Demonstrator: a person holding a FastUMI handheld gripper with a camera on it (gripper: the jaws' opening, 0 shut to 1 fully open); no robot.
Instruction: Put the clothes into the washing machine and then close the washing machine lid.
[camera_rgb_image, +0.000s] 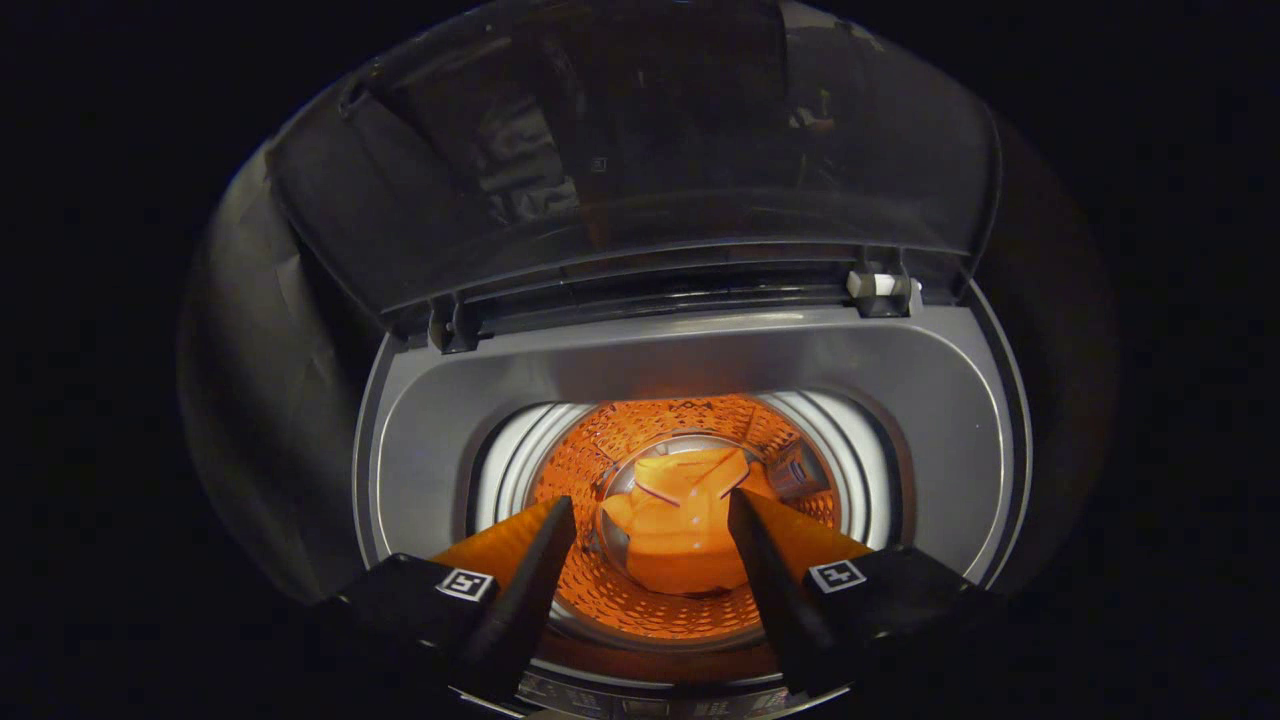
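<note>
My gripper (650, 525) hangs wide and empty over the drum; the shirt (685, 530) lies inside, the raised lid (640, 150) stands beyond.

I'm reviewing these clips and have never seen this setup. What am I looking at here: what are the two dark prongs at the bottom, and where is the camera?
The camera rides on a handheld gripper and looks forward along its two fingers; those are the prongs you see. A person carries it; there is no robot arm. It points down into a top-loading washing machine, whose lid stands raised at the back. At the bottom of the perforated drum lies a garment, seen through the gap between the fingers. The fingers are spread apart and hold nothing. So the clothing is inside, and the lid has not yet been closed.
</note>
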